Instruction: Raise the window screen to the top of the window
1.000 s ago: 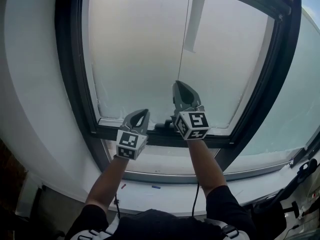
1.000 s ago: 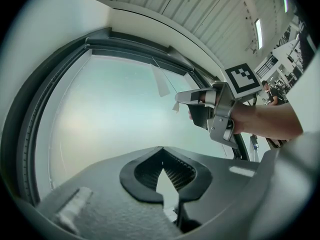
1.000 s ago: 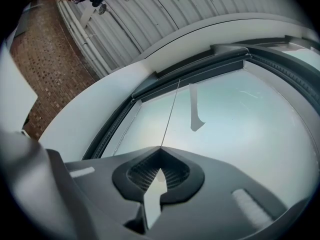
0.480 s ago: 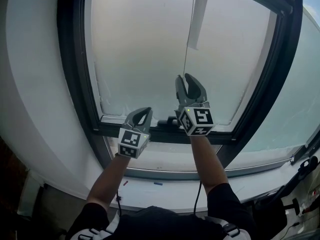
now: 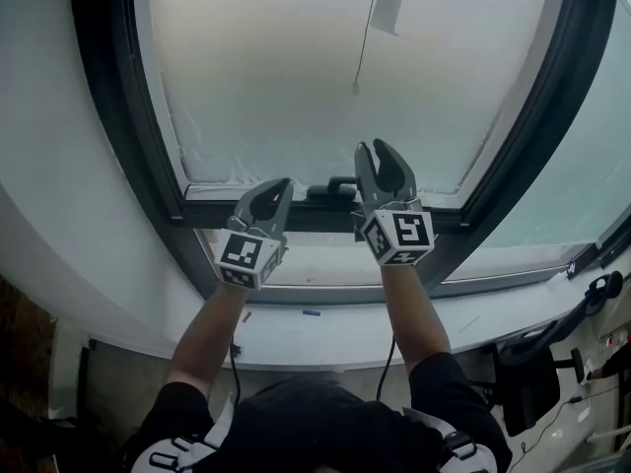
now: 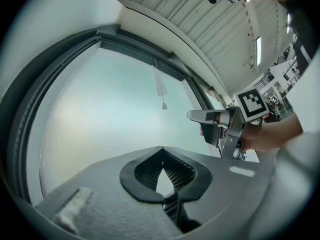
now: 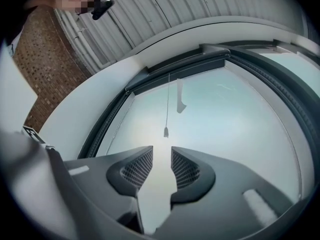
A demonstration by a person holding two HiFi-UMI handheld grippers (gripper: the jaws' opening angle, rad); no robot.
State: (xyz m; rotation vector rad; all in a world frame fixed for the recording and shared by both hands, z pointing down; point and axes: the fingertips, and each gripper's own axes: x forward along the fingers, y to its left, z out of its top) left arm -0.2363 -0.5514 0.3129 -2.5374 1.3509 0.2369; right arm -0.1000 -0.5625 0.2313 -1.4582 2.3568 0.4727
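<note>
- Centrally: window screen, a pale frosted sheet covering most of the pane inside the dark window frame. Its dark bottom rail sits low in the opening, with a band of clear glass beneath it.
- Handle: a small dark grip on the upper edge of the bottom rail, near its middle, between the two grippers.
- Left gripper: jaws pressed together with the tips meeting and nothing between them. It is raised in front of the rail, just left of the handle (whether it touches the rail cannot be told).
- Right gripper: jaws apart, having just been opening. The gap is empty, with only the pale screen seen through it. The tips stand a little above the rail, just right of the handle.
- Pull cord: a thin line hanging down the face of the screen, its small weight ending above the right gripper.
- Sill: a white ledge below the frame, with the person's bare forearms reaching up over it.
</note>
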